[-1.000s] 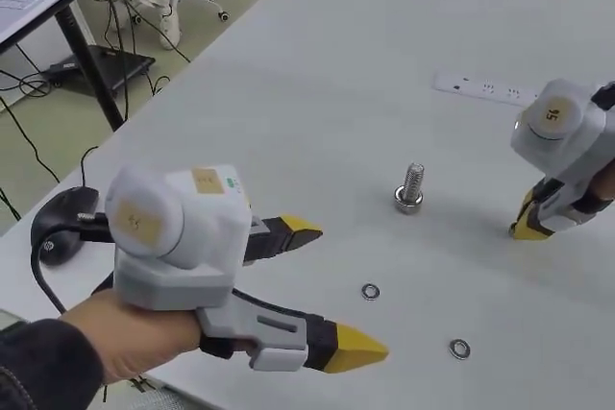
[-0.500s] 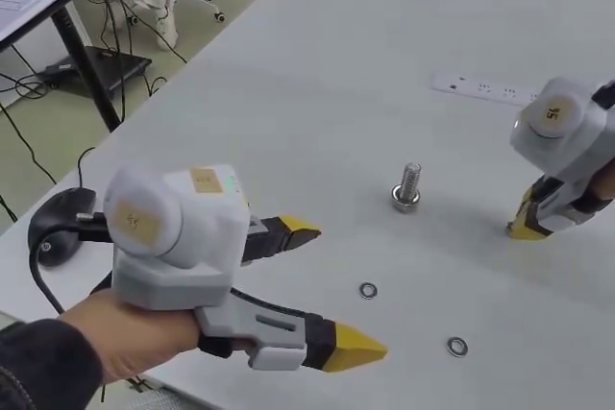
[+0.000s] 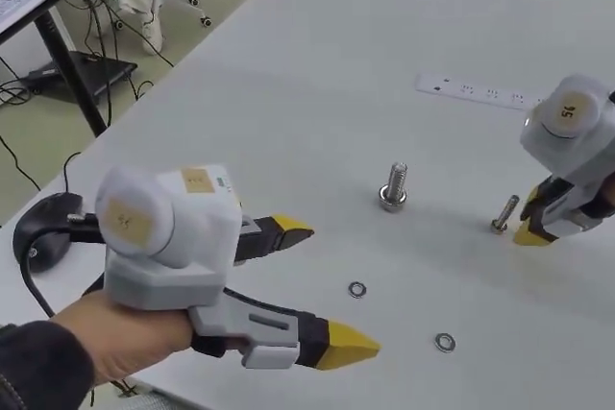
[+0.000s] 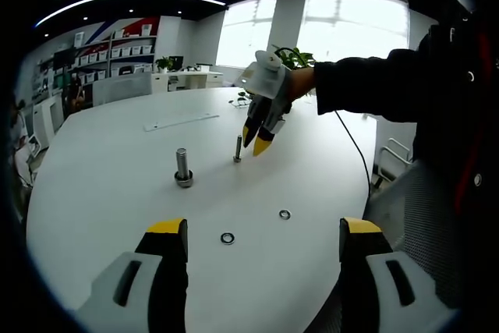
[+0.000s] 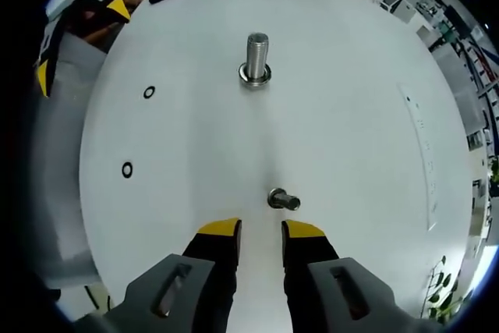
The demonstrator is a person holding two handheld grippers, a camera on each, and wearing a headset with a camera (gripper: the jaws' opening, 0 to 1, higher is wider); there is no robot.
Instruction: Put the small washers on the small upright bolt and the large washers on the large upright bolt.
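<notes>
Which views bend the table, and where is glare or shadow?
Left gripper view: fisheye curves the table edge, and the windows are washed out. Right gripper view: the table bulges round; the small bolt looks sharp. Head view: straight edges, faint shadow by the large bolt.

Pretty bright and even all over, just a soft faint shadow beside the big bolt (image 3: 393, 186) on the table (image 3: 288, 93). The windows (image 4: 355, 25) blow out white in the left gripper view, and both gripper views bend hard toward the edges.
</notes>
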